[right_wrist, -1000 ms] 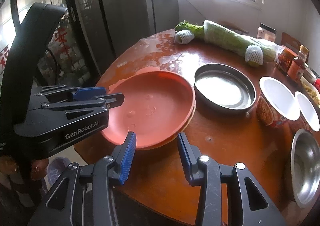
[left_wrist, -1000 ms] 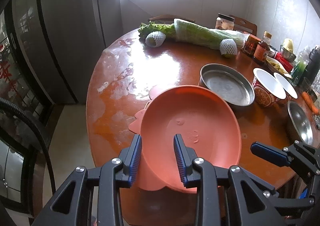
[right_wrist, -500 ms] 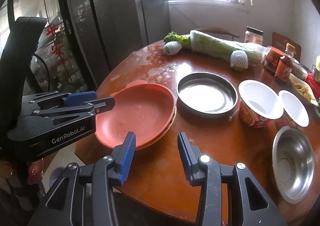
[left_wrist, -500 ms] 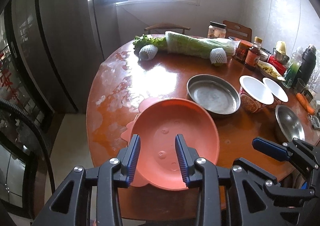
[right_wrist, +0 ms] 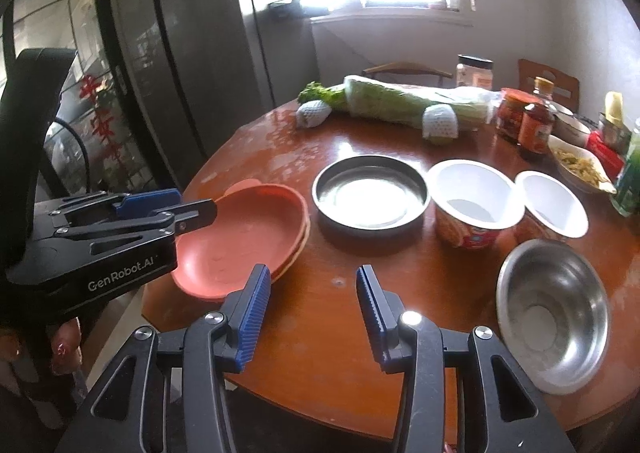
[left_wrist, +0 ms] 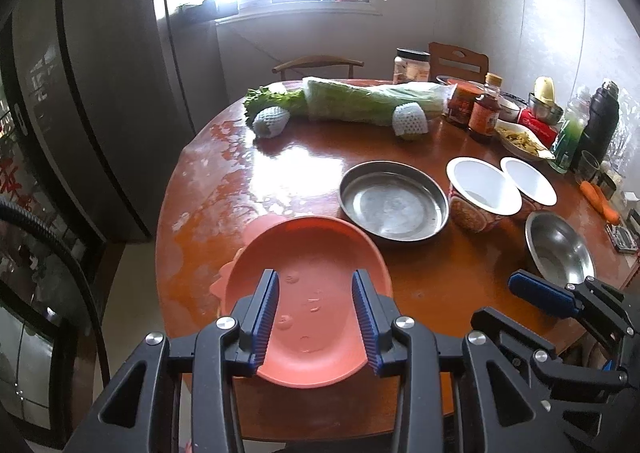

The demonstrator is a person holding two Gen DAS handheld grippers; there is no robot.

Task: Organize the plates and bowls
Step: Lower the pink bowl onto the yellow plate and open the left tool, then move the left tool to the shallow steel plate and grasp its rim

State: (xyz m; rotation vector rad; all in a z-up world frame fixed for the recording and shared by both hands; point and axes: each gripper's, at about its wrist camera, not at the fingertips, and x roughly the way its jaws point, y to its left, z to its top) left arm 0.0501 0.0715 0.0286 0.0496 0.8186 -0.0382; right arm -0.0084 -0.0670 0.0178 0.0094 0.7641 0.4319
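Two stacked salmon-pink plates (left_wrist: 308, 285) (right_wrist: 244, 237) rest at the near left edge of the round brown table (left_wrist: 440, 293). My left gripper (left_wrist: 316, 311) is open and empty, above the plates' near rim. My right gripper (right_wrist: 312, 309) is open and empty over bare table to their right. A flat steel pan (left_wrist: 394, 201) (right_wrist: 370, 195), two white paper bowls (left_wrist: 484, 189) (right_wrist: 474, 201) (right_wrist: 552, 207) and a steel bowl (left_wrist: 560, 249) (right_wrist: 554, 311) stand to the right.
A long bagged cabbage (left_wrist: 360, 103) and two net-wrapped fruits (left_wrist: 272, 121) lie at the table's far side. Jars, bottles, a thermos and a food dish (left_wrist: 520, 137) crowd the far right. A dark refrigerator (left_wrist: 92, 93) stands left. Chairs stand behind the table.
Both grippers have pulled back and up from the table, so the plates and bowls look smaller and more of the table shows. Both stay open. Nothing on the table moved.
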